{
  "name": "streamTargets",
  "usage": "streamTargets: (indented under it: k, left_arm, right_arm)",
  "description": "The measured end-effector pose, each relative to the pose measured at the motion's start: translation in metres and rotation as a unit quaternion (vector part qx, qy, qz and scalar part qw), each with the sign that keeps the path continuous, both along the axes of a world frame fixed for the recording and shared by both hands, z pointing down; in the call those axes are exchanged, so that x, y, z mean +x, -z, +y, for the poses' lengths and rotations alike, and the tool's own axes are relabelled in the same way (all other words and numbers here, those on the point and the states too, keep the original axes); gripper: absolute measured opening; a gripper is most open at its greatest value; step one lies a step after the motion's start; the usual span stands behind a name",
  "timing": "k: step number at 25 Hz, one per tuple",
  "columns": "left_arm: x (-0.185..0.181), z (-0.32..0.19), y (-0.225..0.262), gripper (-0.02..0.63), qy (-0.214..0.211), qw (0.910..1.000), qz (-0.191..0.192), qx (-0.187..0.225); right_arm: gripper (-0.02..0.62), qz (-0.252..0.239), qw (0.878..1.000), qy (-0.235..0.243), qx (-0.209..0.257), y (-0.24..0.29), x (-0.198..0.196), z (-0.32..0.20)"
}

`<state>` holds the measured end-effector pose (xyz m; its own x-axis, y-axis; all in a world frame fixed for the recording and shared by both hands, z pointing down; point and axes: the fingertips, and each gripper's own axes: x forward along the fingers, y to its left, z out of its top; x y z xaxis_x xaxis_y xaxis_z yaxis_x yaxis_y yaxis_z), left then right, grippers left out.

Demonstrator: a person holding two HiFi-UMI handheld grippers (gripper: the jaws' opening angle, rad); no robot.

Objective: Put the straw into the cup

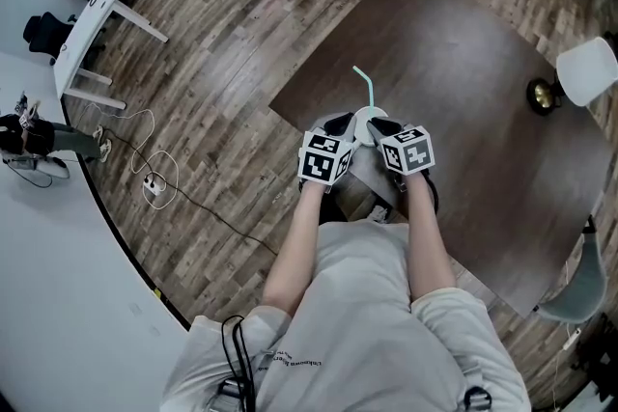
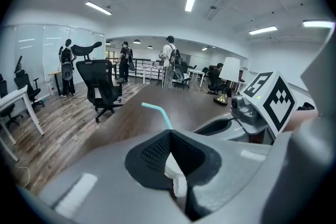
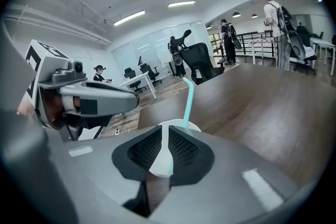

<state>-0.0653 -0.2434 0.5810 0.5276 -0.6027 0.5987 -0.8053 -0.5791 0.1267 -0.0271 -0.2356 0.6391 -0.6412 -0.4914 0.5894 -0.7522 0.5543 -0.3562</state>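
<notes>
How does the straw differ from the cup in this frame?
The straw is teal, the cup white. The straw is thin with a bent top; the cup has a wide round rim. The straw stands tall above the jaws; the cup barely shows past them. Both are over the brown table.

The dark brown wooden table (image 1: 454, 92) lies bare from 11 to 1 o'clock. A small brass bell (image 1: 543, 94) and a white chair back (image 1: 587, 70) stand at 2 o'clock. Close in, the left gripper (image 1: 340, 124) and right gripper (image 1: 384, 126) hem the white cup (image 1: 366, 118) and teal bent straw (image 1: 368, 90).
</notes>
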Motion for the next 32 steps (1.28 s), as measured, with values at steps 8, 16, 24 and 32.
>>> streamTargets:
  k: [8, 16, 24, 32]
  left_arm:
    - [0.008, 0.003, 0.000, 0.001, -0.002, 1.0000, 0.001, 0.002]
    - [0.021, 0.011, -0.006, 0.001, -0.010, 0.9999, 0.003, -0.003]
    - [0.017, 0.006, -0.004, 0.001, 0.001, 1.0000, 0.007, -0.002]
    - [0.012, 0.002, -0.005, 0.001, 0.004, 0.9999, 0.008, -0.006]
  right_arm:
    - [0.060, 0.001, 1.000, -0.007, 0.015, 0.009, 0.012, 0.002]
    - [0.055, -0.013, 0.999, -0.023, 0.028, 0.024, 0.025, 0.006]
    - [0.027, -0.012, 0.998, -0.060, 0.033, 0.026, 0.053, 0.004]
    - [0.026, -0.010, 0.996, -0.082, 0.030, 0.025, 0.068, 0.001]
